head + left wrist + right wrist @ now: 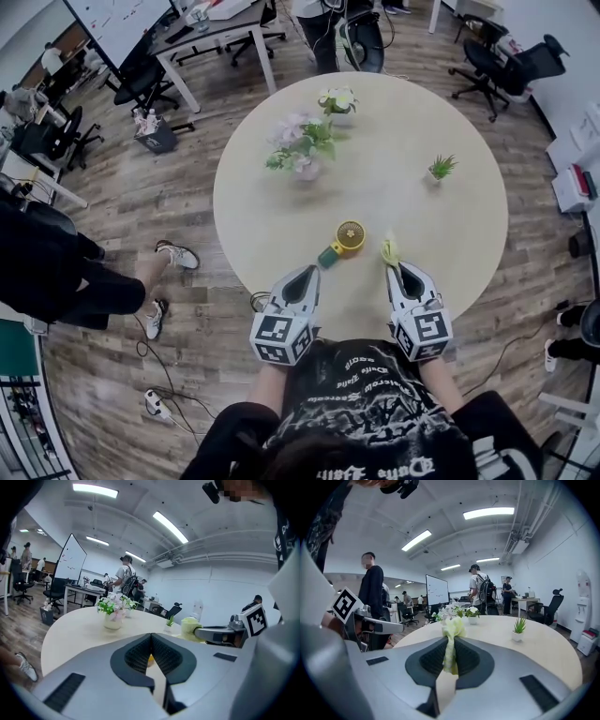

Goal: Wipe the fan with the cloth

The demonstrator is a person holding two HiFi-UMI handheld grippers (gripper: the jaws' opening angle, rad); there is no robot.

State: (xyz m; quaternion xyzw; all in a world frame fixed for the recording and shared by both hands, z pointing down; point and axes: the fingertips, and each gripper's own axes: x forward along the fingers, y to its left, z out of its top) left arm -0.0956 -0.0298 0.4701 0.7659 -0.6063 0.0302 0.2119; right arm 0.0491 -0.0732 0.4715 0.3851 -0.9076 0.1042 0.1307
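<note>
The left gripper (307, 273) points forward and slightly down over the near edge of the round table (450, 216). Its jaws are pressed together, clamping nothing. The small yellow fan (348, 237) lies just ahead, to its right. The right gripper (397, 268), held parallel alongside, pinches the pale yellow cloth (388, 250), near the fan's right.

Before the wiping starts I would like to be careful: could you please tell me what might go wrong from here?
1. The left hand-held gripper is shut close to the green handle of the fan, but no view confirms a grip on it. If it is not held, the fan may skid when wiped.
2. The right hand-held gripper pinches only a thin fold of the cloth, which could pull free under pressure.
</note>
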